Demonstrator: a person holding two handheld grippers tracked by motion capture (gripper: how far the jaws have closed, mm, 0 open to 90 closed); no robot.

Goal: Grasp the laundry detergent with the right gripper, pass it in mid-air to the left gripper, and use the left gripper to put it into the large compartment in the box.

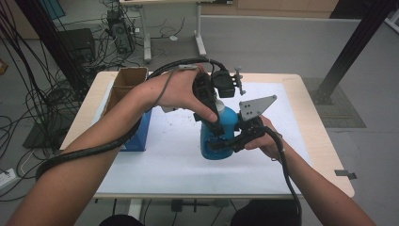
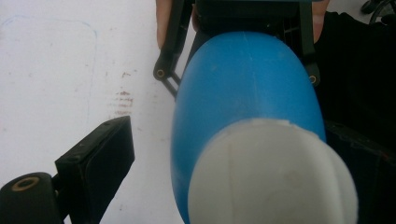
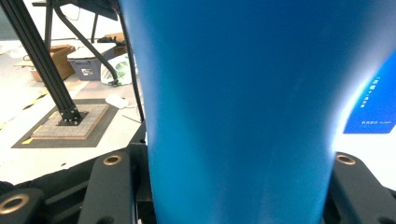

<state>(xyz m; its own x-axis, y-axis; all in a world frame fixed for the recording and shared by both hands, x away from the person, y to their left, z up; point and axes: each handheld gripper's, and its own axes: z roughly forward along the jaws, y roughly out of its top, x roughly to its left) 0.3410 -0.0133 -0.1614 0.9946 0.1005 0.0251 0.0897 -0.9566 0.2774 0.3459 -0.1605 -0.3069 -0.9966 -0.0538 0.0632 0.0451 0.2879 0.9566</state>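
A blue bottle (image 1: 215,143) with a white cap (image 2: 275,179) stands upright on the white mat (image 1: 291,155) mid-table. My right gripper (image 1: 227,141) comes in from the right and is shut on the bottle's body (image 3: 243,116), one jaw pressed to each side. Its jaws also flank the bottle (image 2: 243,84) at the top of the left gripper view. My left gripper (image 1: 212,115) hangs over the bottle's top, pointing down. It (image 2: 233,149) is open, with a gap between its left jaw and the cap; the other jaw is a dark shape at the right.
An open cardboard box (image 1: 128,81) and a blue box (image 1: 141,132) sit at the table's left edge. A black frame post (image 1: 357,42) rises past the far right corner. Cables (image 1: 33,94) litter the floor at left.
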